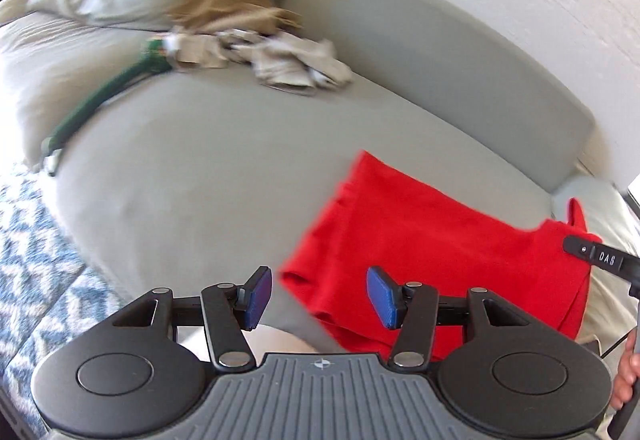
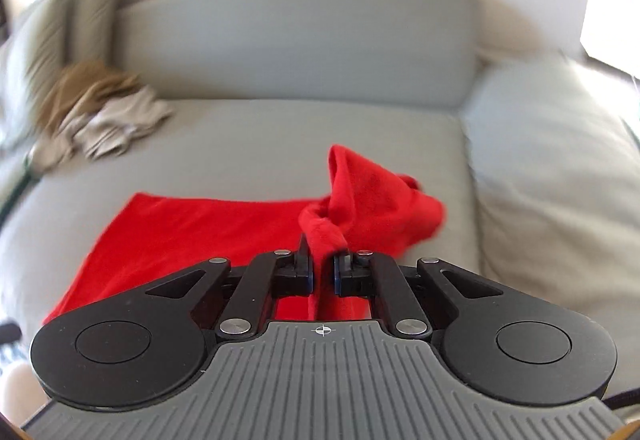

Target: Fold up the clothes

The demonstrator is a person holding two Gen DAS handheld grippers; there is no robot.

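Two grippers, right gripper fingers pinching soft red garment, left gripper fingers wide apart, empty.

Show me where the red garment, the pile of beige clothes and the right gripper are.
red garment point(image 1: 420, 240), left wrist view, on its flat middle.
pile of beige clothes point(image 1: 288, 64), left wrist view, on the crumpled centre.
right gripper point(image 2: 323, 272), right wrist view, between fingertips.

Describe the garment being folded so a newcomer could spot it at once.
Start at the grey sofa. On its seat cushion, near the front edge on the side away from the crumpled beige clothes, lies the red garment, one bunched end pinched in the right hand-held gripper. It is the only bright red thing there.
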